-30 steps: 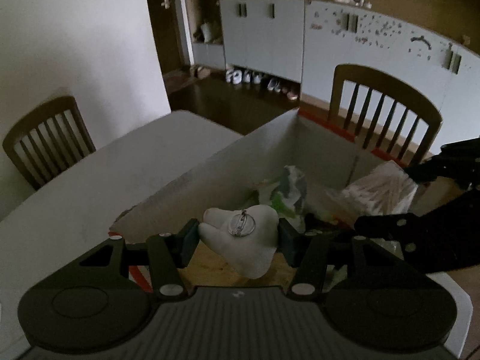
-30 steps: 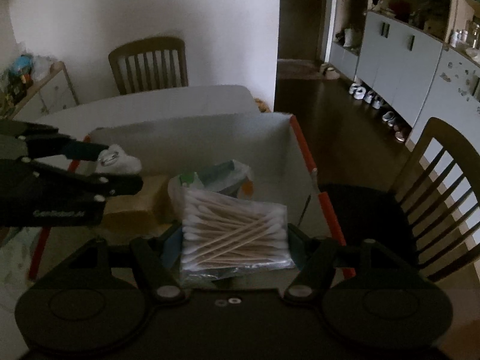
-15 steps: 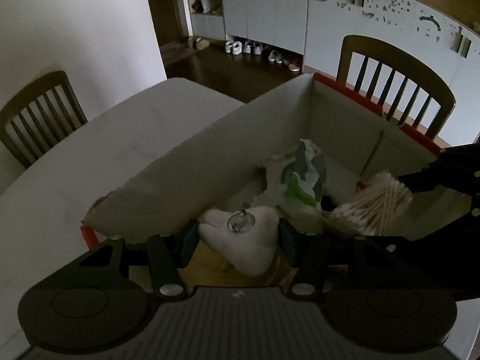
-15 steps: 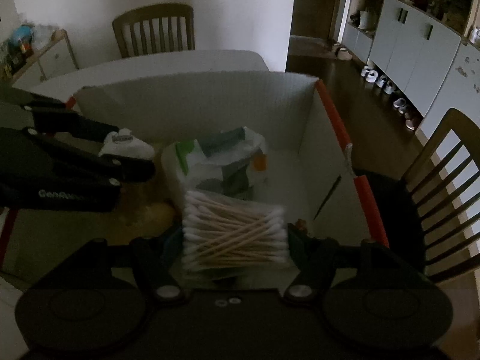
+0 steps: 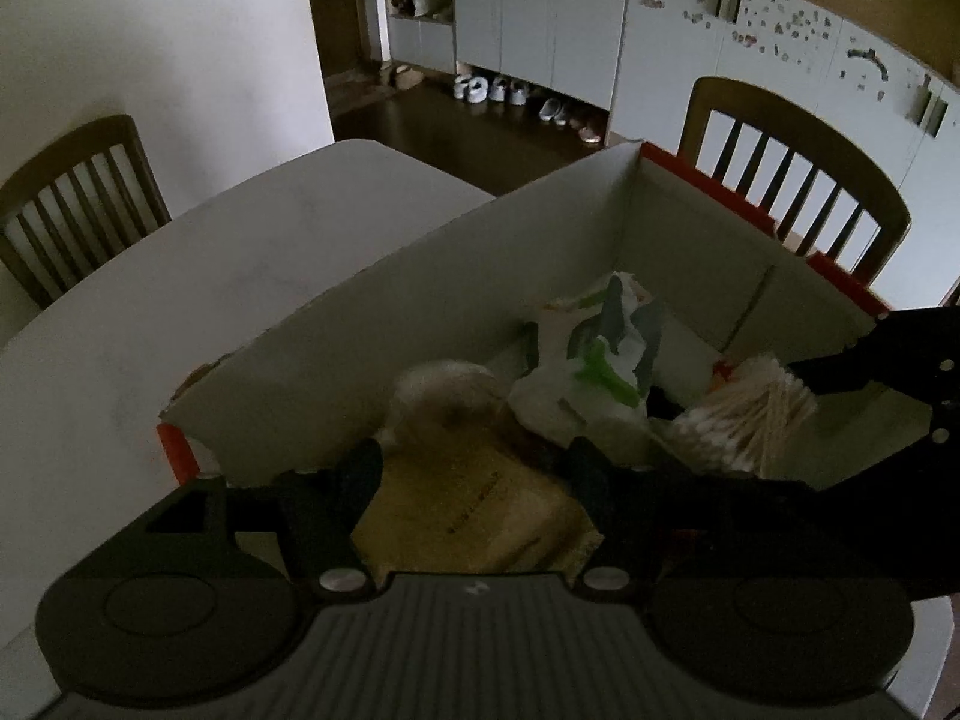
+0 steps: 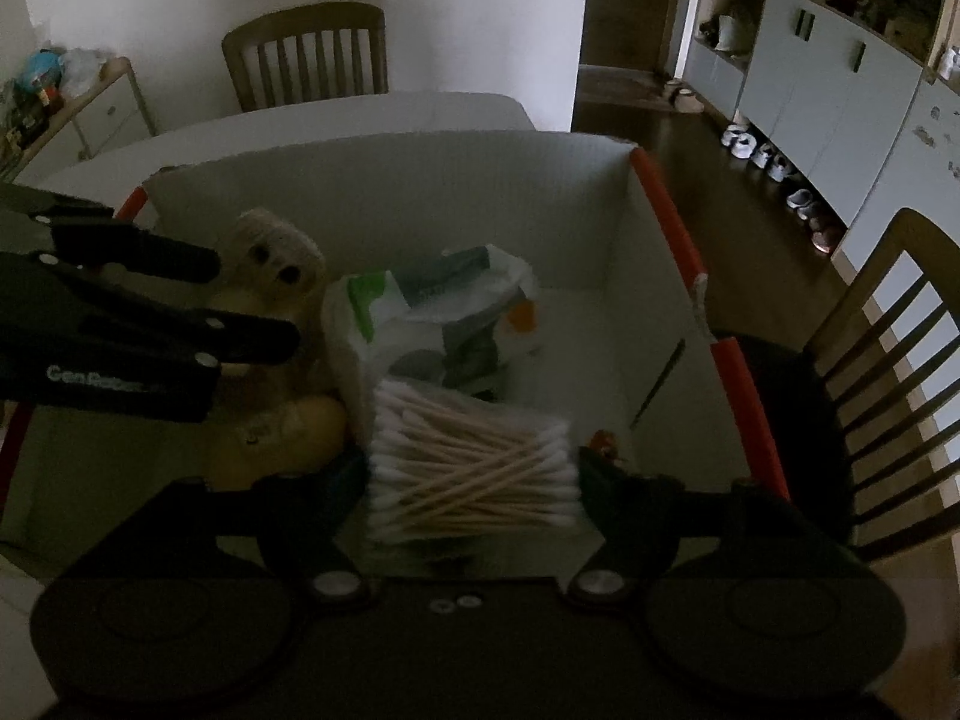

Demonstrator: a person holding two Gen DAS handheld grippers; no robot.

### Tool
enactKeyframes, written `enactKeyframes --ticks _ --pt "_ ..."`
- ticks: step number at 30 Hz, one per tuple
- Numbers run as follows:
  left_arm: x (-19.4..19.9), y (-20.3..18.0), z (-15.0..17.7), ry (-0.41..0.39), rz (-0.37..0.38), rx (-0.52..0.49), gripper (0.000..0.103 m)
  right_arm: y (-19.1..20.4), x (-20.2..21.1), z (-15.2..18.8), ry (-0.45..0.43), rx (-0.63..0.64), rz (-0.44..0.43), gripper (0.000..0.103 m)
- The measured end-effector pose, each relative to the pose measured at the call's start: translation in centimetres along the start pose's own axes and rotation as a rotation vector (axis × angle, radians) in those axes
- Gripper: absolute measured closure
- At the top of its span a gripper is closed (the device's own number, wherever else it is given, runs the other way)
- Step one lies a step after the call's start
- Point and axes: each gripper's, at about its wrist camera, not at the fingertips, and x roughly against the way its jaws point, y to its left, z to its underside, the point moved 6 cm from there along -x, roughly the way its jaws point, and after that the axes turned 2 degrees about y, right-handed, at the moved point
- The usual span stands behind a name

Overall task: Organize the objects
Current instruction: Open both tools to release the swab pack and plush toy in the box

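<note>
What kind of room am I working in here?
Probably a home dining area by an entryway: a white dining table with wooden chairs, cabinets along the wall, and shoes lined up on the floor beneath them.

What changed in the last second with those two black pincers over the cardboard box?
The left gripper has just been opening its jaws and let the small white plush toy fall into the box; nothing is between them now. The right gripper sank lower, its jaws opening slightly around the cotton swab pack. The crumpled bag stayed put.
</note>
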Motion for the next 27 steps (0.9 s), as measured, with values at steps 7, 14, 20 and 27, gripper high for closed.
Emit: enactKeyframes --ticks 7,14,20,27 --pt "1.6 -0.1 0.5 -0.04 0.019 0.016 0.033 -0.4 2.0 0.5 -0.035 -0.024 0.009 0.023" --pt "3.9 -0.1 1.4 -0.083 0.038 0.031 0.032 -0.3 4.6 0.5 -0.079 -0.04 0.006 0.021" --pt "6.6 0.0 2.3 -0.135 0.061 0.053 0.032 0.2 7.3 0.6 -0.132 -0.044 -0.002 0.02" --pt "9.9 0.2 3.3 -0.197 0.083 0.056 0.032 1.1 10.2 1.5 -0.198 -0.081 -0.025 0.018"
